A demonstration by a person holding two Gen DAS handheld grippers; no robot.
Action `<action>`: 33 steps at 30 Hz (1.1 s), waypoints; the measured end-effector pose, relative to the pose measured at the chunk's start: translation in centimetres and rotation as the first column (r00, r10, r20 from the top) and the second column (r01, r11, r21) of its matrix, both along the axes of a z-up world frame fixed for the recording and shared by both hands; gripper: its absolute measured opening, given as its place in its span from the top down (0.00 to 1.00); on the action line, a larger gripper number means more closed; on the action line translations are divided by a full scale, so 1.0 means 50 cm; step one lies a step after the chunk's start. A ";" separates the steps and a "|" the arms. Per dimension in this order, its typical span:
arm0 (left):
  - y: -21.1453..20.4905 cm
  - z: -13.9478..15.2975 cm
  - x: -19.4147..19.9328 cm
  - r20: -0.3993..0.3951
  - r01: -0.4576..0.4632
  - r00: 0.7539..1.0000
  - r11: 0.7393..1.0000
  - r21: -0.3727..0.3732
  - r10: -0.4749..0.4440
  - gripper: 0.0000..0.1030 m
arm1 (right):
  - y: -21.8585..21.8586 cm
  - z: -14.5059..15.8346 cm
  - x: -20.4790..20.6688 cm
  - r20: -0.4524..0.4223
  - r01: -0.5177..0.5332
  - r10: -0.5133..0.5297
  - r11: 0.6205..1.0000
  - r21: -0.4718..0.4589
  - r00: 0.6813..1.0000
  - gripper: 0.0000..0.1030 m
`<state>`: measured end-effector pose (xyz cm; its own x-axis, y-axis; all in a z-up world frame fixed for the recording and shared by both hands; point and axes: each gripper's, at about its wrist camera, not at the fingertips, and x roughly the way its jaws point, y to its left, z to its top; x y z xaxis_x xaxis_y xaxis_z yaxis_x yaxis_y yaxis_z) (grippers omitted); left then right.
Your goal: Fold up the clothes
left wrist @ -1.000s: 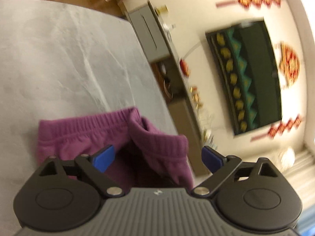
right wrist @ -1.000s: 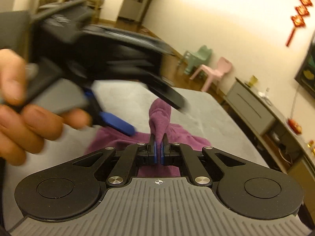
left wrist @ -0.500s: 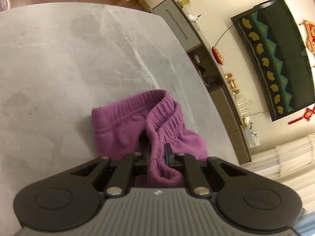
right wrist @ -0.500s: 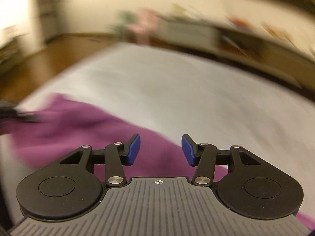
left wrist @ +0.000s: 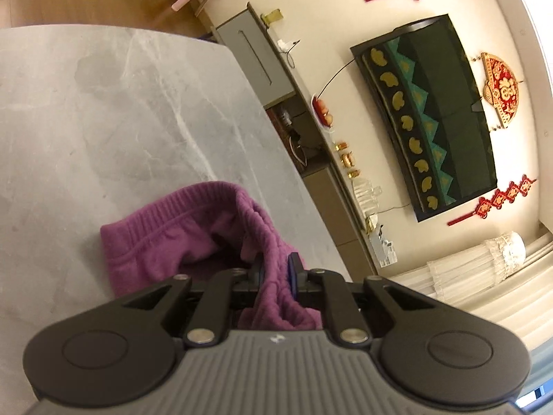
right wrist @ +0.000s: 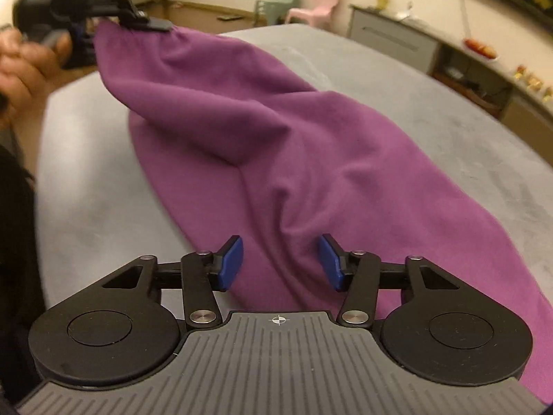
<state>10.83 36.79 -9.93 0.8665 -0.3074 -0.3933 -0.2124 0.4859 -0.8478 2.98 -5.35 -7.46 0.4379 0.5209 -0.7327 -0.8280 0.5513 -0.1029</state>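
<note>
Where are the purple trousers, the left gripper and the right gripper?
purple trousers [right wrist: 276, 121]: right wrist view, middle of cloth.
left gripper [left wrist: 274, 269]: left wrist view, between fingertips, on waistband.
right gripper [right wrist: 280, 263]: right wrist view, between open fingertips.

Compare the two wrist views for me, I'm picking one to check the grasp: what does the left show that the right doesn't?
Left only: the left gripper shut on the purple garment's ribbed waistband, plus the wall TV. Right only: the right gripper open above the cloth, and the garment's long body. Both: the garment, the grey table, the sideboard.
</note>
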 end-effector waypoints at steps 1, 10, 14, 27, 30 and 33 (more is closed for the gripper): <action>0.002 0.000 -0.004 0.001 -0.003 1.000 1.000 -0.004 0.003 0.87 | 0.005 0.008 0.011 0.042 0.013 -0.012 1.000 -0.010 0.999 0.55; 0.015 -0.004 -0.016 -0.001 -0.036 0.999 0.999 -0.037 0.036 0.86 | 0.048 0.002 -0.038 0.333 -0.048 0.120 0.975 -0.216 0.935 1.00; 0.044 -0.006 -0.049 0.015 -0.131 0.991 0.991 -0.028 0.132 0.87 | 0.025 0.064 -0.045 0.421 -0.016 0.095 0.982 -0.186 0.902 1.00; 0.023 -0.005 -0.005 -0.141 -0.100 0.981 0.970 0.221 0.133 0.39 | -0.037 0.087 -0.014 0.046 -0.098 0.095 0.994 0.056 0.994 0.68; -0.011 0.012 0.053 -0.179 -0.021 0.980 0.948 0.318 0.082 0.33 | -0.066 0.144 0.057 -0.097 -0.009 0.033 0.972 0.235 0.995 0.56; -0.048 0.018 0.112 -0.239 0.084 0.971 0.912 0.402 0.016 0.31 | -0.076 0.184 0.166 -0.150 0.102 -0.060 0.952 0.290 0.987 0.47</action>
<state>16.41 34.39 -9.02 0.7274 -0.1052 -0.6781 -0.3557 0.7873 -0.5037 11.27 -9.14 1.75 0.3936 0.6900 -0.6074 -0.7735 0.6056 0.1868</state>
